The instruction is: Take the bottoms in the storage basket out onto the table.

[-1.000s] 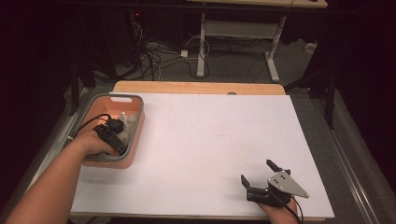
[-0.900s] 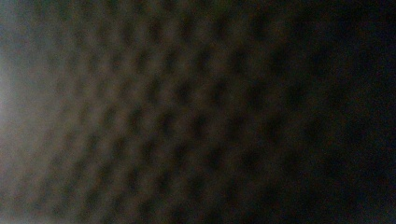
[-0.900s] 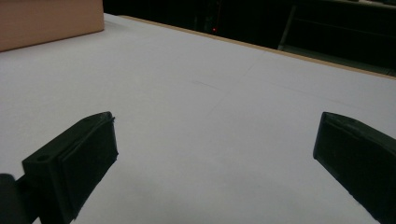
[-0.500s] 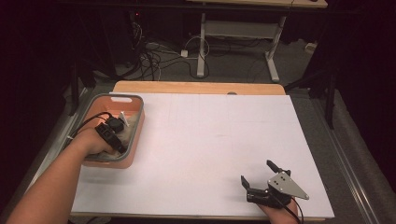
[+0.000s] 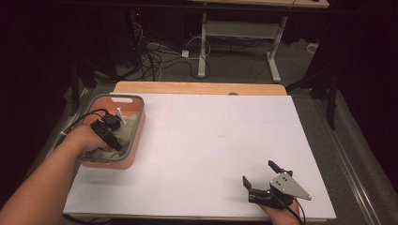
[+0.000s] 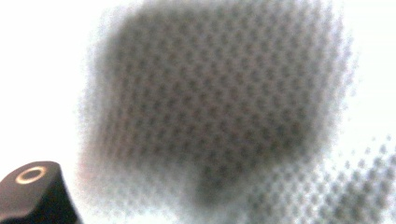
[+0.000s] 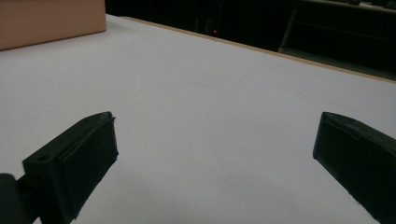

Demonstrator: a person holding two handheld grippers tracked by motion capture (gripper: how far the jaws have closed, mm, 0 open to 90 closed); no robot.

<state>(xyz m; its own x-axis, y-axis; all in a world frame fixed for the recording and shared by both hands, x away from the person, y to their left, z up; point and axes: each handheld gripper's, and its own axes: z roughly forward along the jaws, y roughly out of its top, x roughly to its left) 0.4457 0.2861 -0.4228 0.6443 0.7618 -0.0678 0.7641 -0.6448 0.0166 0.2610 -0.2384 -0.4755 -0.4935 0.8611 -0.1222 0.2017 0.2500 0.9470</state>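
Dark room, cables on the floor beyond; the desk (image 5: pixel 202 154) is covered by a white sheet. At its left edge stands an orange bin (image 5: pixel 136 136) holding pale, crumpled cloth (image 5: pixel 126 133). The left tongs (image 5: pixel 117 146) are down inside the bin and have just been closing; a dotted weave pressed blurred against their camera suggests they grip the cloth. Step in hand, by judgement: lifting it out; next, clear the rim. At near right, the right tongs (image 5: pixel 262 177) rest wide apart, holding nothing.
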